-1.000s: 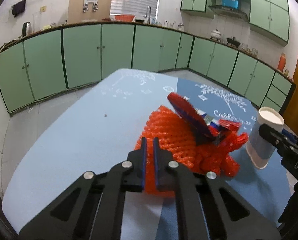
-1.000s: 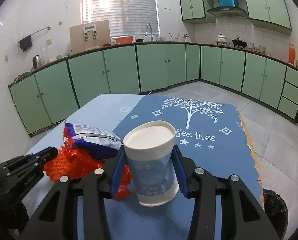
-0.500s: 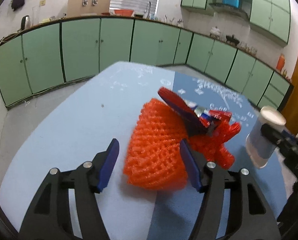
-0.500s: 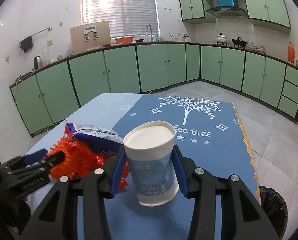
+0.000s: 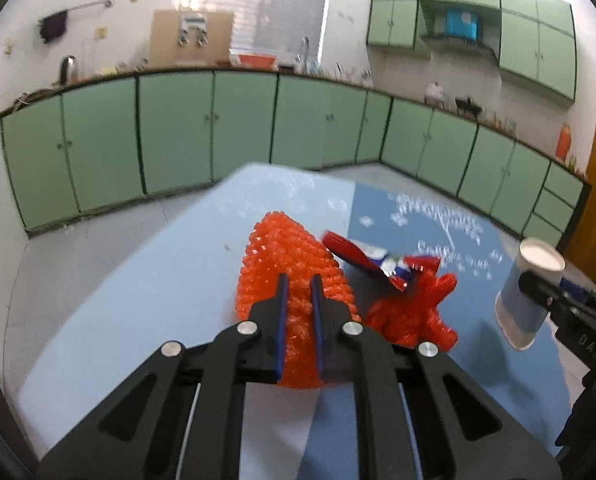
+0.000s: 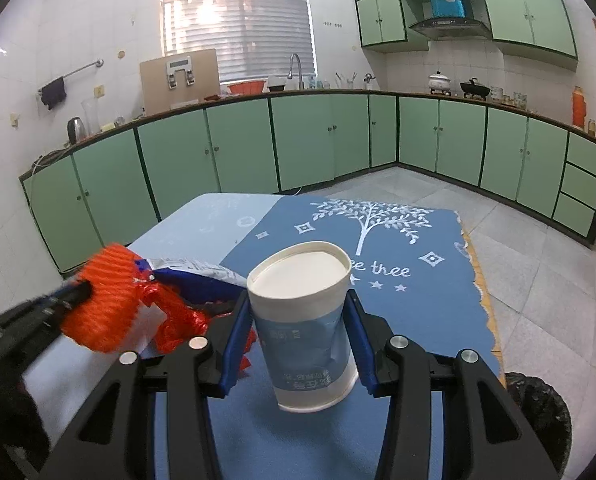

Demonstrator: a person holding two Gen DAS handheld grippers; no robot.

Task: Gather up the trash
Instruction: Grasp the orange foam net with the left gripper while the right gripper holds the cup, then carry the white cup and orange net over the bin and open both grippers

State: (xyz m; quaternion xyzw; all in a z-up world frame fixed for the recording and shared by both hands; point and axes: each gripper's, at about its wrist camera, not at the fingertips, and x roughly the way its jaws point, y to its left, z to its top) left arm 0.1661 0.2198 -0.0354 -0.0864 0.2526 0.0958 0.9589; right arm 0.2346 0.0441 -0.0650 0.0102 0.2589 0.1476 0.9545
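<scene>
Left claw [image 5: 298,292] is closing, its blue pads pinching the near end of the orange foam fruit net [image 5: 294,264], which runs straight ahead from between them over the table [image 5: 138,300]. Half a second ago those jaws stood wide on either side of the net; now they are nearly together and the net's near end looks raised. Right claw [image 6: 299,320] is unchanged, clamped on an upside-down paper cup [image 6: 303,320], held tilted. The net is bright, ribbed mesh, bunched at its right end under a crumpled red-and-blue snack wrapper [image 5: 371,260].
</scene>
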